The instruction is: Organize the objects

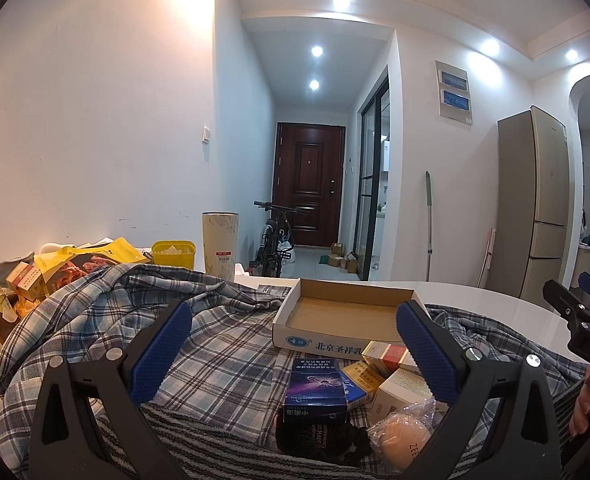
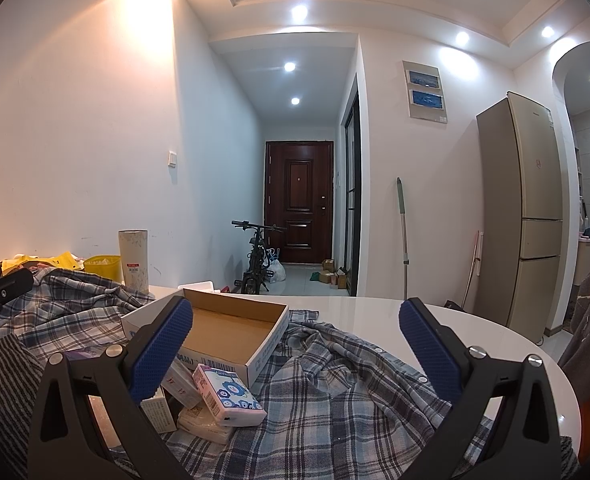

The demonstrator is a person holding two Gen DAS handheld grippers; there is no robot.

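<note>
An empty cardboard tray lies on a plaid shirt on the white table; it also shows in the right wrist view. In front of it sit small boxes: a dark blue one, red-and-gold packs, a white box and a bagged round beige item. My left gripper is open above this pile, holding nothing. My right gripper is open and empty over the shirt, with a floral tissue pack and white boxes by its left finger.
A tall cup, a yellow container and snack bags stand at the table's back left. A striped cloth lies near the front. The right gripper shows at the left view's right edge. A fridge and a bicycle stand beyond.
</note>
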